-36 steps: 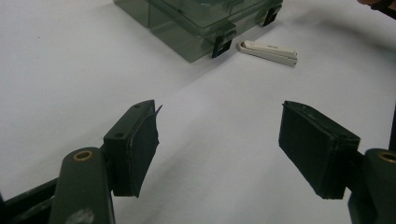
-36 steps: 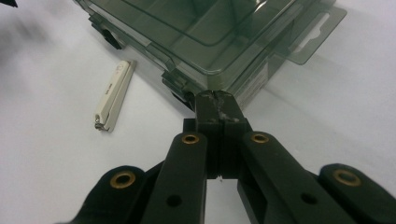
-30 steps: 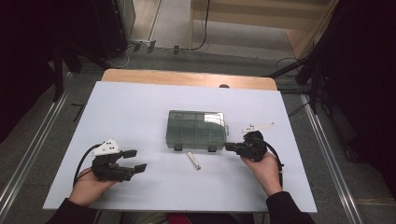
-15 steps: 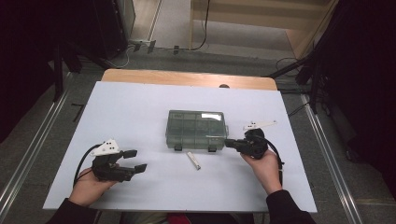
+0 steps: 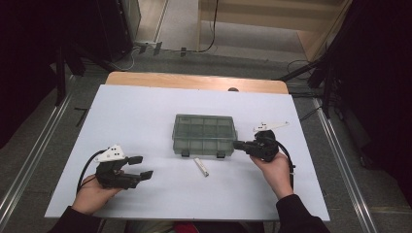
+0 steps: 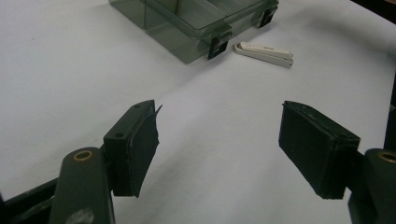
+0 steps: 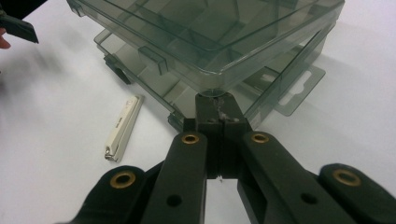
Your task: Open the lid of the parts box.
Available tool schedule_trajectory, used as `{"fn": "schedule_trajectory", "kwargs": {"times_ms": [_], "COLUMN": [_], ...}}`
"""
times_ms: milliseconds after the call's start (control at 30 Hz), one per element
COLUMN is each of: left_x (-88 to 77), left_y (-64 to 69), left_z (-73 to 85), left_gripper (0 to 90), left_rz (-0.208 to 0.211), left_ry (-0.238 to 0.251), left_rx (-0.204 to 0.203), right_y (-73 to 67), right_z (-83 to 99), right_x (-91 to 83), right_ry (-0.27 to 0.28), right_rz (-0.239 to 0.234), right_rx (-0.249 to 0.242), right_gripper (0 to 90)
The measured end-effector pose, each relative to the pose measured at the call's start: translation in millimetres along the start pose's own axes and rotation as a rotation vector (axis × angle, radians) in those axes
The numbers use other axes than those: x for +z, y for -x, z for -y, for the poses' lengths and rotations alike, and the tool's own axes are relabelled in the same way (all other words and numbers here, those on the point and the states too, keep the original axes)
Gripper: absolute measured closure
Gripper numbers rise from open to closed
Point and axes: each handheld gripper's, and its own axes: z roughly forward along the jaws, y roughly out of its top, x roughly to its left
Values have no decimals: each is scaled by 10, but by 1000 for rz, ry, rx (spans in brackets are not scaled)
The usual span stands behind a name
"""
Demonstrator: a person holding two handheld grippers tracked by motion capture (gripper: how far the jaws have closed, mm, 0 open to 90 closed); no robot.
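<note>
A clear grey-green compartment box lies at the table's middle, its two black latches facing me. My right gripper is shut, with nothing between its jaws. Its tips sit at the front right corner of the box, pressed under the lid's edge. There the lid stands lifted a little off the base. A small white stick-shaped piece lies loose on the table in front of the box. My left gripper rests at the lower left, open and empty, and points toward the box and the white piece.
The white table top has a wooden strip along its far edge. Metal rails run down both sides of the table. Dark stands and cables fill the floor beyond.
My right gripper has edged slightly up and in at the box's front right corner. The left gripper and the white piece have not moved.
</note>
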Motion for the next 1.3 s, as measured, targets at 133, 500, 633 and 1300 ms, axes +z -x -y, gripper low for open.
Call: {"fn": "schedule_trajectory", "kwargs": {"times_ms": [133,500,633,1300], "left_x": [0,10,11,-3], "left_y": [2,-5,-18,-16], "left_z": [-1,-3,-5,-218], "left_gripper": [279,279,279,277], "left_rz": [2,3,-2,24], "left_ry": [2,-3,-2,10], "left_rx": [-2,-2,0,15], "right_y": [11,77,103,182], "right_z": [-35,-123,-138,-275], "right_x": [17,71,73,111], "right_ry": [3,15,22,31], "right_rz": [2,11,12,-5], "right_rx": [-4,-12,-11,-19], "right_gripper": [900,900,900,900]}}
